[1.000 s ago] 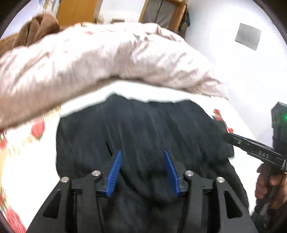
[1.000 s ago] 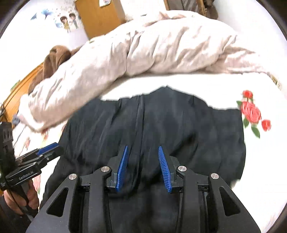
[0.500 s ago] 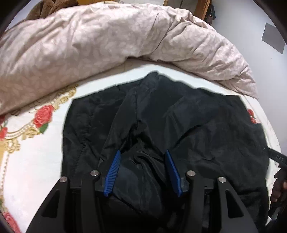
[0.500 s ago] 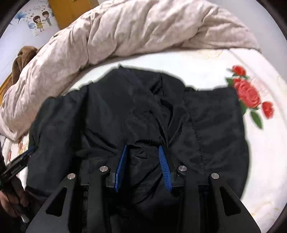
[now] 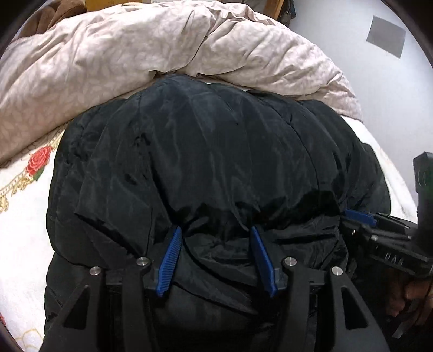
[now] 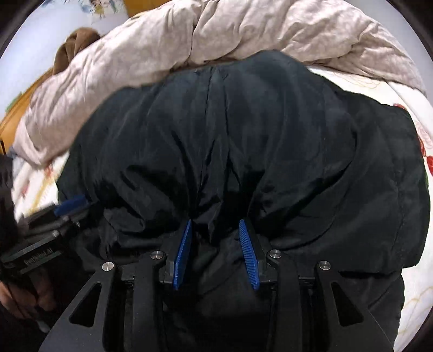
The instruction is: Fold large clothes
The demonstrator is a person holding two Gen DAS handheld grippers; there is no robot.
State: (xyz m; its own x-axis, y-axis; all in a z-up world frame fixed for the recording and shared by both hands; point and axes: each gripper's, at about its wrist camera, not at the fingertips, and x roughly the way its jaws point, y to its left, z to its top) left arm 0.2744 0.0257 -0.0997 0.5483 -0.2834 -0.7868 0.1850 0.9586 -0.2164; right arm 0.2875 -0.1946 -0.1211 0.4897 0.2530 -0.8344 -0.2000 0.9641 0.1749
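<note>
Black padded jacket (image 5: 216,151) lies on the rose-print bedsheet (image 5: 24,243) against the beige duvet (image 5: 135,54), its near edge bunched between your half-spread left gripper (image 5: 216,235), whose jaws are opening, and clamped right gripper (image 6: 215,230), apparently to double it over.

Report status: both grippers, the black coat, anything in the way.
Left gripper opening, coat fabric bunched between pads. Right gripper clamped on black coat. Crumpled duvet at the coat's far edge.

Rumpled beige duvet (image 5: 167,51) on a rose-print bedsheet (image 5: 24,205), white wall (image 5: 338,29), cartoon stickers (image 6: 100,8), wooden furniture (image 5: 108,2).
</note>
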